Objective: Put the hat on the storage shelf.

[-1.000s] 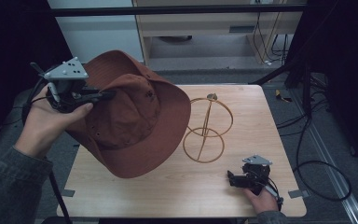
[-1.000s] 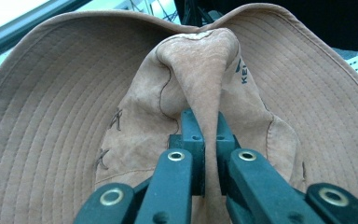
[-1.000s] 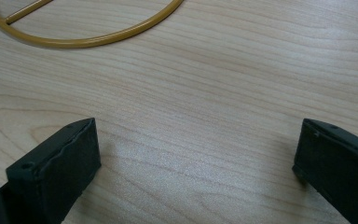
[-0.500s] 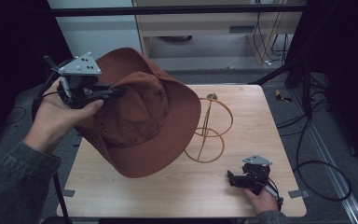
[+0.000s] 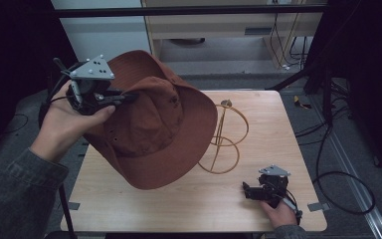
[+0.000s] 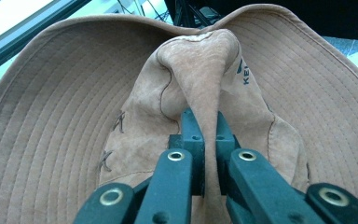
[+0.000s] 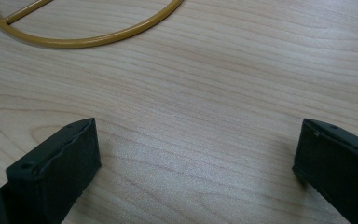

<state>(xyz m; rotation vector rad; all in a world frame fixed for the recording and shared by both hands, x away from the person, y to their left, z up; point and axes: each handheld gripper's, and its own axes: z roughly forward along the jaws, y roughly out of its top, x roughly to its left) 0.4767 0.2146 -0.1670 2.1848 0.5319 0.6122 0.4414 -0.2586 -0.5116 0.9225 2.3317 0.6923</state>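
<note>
A brown wide-brimmed hat (image 5: 154, 124) hangs tilted above the left half of the table, its brim sloping down toward the table. My left gripper (image 5: 129, 96) is shut on a pinched fold of the hat's crown (image 6: 209, 93); the fold runs up between the two black jaws. A gold wire hat stand (image 5: 226, 137) with a ring base stands at the table's middle, just right of the hat's brim. My right gripper (image 5: 248, 191) rests on the table near the front right, open, with bare wood between its jaws (image 7: 196, 154). Part of the stand's ring (image 7: 88, 39) lies ahead of it.
The wooden table (image 5: 273, 119) has bare room at the right and along the front. Black frame poles (image 5: 328, 64) and cables stand at the right; a cabinet (image 5: 219, 25) is behind the table.
My left hand has carried the hat a little to the right, toward the stand, and the hat has tipped more upright. The right gripper has stayed put.
</note>
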